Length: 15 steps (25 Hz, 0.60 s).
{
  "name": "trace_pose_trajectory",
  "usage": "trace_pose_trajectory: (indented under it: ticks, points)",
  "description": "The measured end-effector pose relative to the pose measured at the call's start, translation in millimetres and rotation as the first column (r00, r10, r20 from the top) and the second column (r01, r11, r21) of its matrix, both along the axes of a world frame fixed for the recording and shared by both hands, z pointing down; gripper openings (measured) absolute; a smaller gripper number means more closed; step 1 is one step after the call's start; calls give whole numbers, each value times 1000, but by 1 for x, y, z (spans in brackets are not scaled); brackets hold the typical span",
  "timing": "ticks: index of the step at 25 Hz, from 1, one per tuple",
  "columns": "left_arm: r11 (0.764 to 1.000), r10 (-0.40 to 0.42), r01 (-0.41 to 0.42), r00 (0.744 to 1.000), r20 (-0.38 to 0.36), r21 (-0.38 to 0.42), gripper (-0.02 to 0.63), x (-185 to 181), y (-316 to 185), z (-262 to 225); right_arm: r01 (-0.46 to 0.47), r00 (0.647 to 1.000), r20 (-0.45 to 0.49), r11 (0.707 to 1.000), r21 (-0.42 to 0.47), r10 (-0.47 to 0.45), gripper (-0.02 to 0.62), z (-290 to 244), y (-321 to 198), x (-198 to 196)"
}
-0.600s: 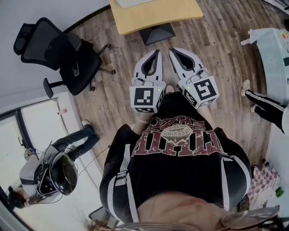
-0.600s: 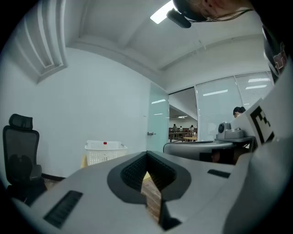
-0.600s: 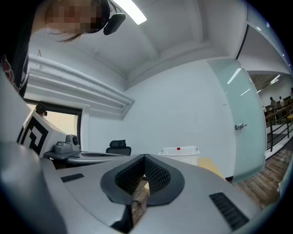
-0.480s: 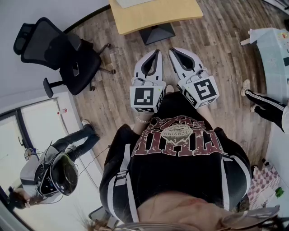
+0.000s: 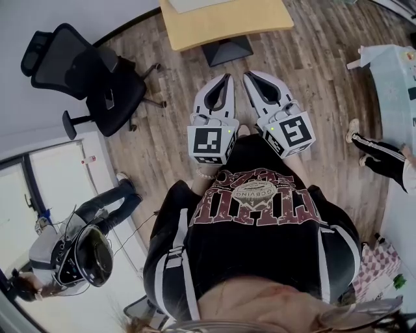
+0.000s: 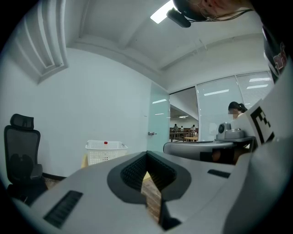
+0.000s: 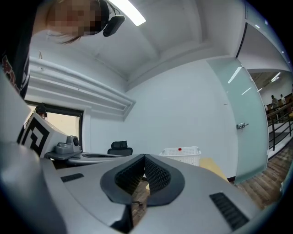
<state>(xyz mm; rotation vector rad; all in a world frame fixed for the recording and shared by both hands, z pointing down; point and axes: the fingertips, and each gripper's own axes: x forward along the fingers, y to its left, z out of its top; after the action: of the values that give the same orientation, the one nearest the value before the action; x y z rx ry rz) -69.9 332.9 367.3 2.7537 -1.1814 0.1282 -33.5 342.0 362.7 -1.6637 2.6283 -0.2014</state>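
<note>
Yellow wooden bench top (image 5: pixel 221 19) sits at twelve o'clock in the head view, on a dark pedestal foot (image 5: pixel 226 49). It is the thing nearest both tools, yet apart from them. The left tool (image 5: pixel 227 77) and the right tool (image 5: pixel 247 74) are held side by side just ahead of the person's black printed shirt (image 5: pixel 260 221), with their tips pointing to twelve o'clock above the brown plank floor (image 5: pixel 312 84). Neither has moved in the last half second. Only a bystander's striped trouser leg (image 5: pixel 380 156) at three o'clock and a helmeted person (image 5: pixel 84 250) at eight o'clock have shifted slightly. A black office chair (image 5: pixel 84 78) stands at ten o'clock, well apart, and nothing lies between the tools and the bench.

In the left gripper view, the left tool (image 6: pixel 147 153) is clenched on nothing. Its ribbed pads meet at the tip, and only floor shows through the opening behind them. A white plastic lattice basket (image 6: pixel 105 151) stands beyond at ten o'clock, and the office chair (image 6: pixel 20 146) is at nine. The right tool's body (image 6: pixel 206 147) crosses at three.

In the right gripper view, the right tool (image 7: pixel 144 156) is likewise clenched and empty. The basket (image 7: pixel 181 154) is just past its tip at one o'clock, with the bench edge (image 7: pixel 210 165) beside it. The left tool (image 7: pixel 87 157) lies at nine.
</note>
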Motion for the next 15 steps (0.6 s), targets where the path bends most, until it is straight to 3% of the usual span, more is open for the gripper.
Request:
trace_pose_trajectory:
  ticks: [15]
  points:
    - [998,-68,68,998,7,-11,46,4,-6,8,58,998,4,998,-22,-58,17,7,-12,10]
